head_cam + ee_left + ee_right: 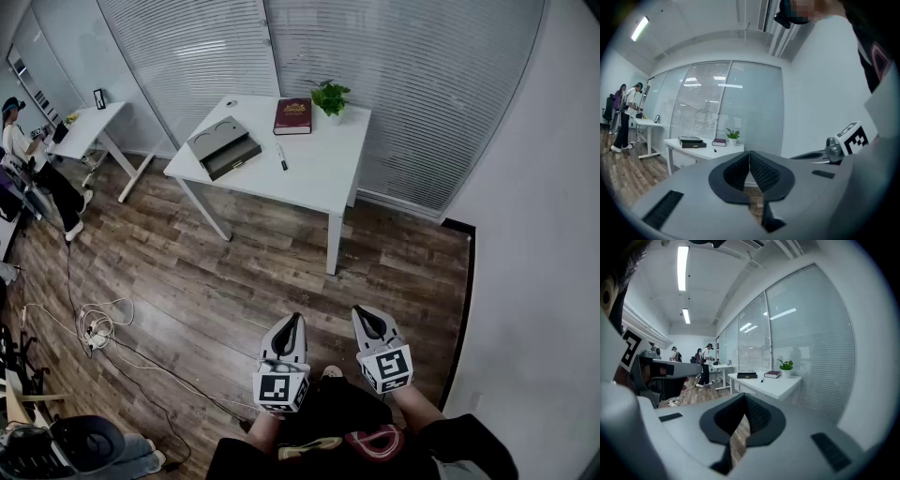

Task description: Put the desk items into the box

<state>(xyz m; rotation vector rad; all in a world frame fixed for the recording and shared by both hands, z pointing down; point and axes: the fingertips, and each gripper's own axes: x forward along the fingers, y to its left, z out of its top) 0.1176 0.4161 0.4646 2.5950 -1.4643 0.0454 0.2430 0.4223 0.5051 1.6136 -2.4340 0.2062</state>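
Observation:
A white desk (309,173) stands far ahead against the blinds. On it lie an open grey box (223,145), a maroon book (293,115), a black marker (281,157) and a potted plant (330,97). My left gripper (294,322) and right gripper (361,314) hang side by side over the wooden floor, well short of the desk, both shut and empty. The left gripper view shows the box (691,141), book (718,142) and plant (733,136) small beyond the left gripper (749,154). The right gripper view shows the box (747,375) and book (772,374) beyond the right gripper (744,397).
A second white desk (89,127) stands at the far left with a person (28,155) beside it. Cables and a power strip (98,328) lie on the floor at the left. A grey chair (84,445) sits at the bottom left. A white wall runs along the right.

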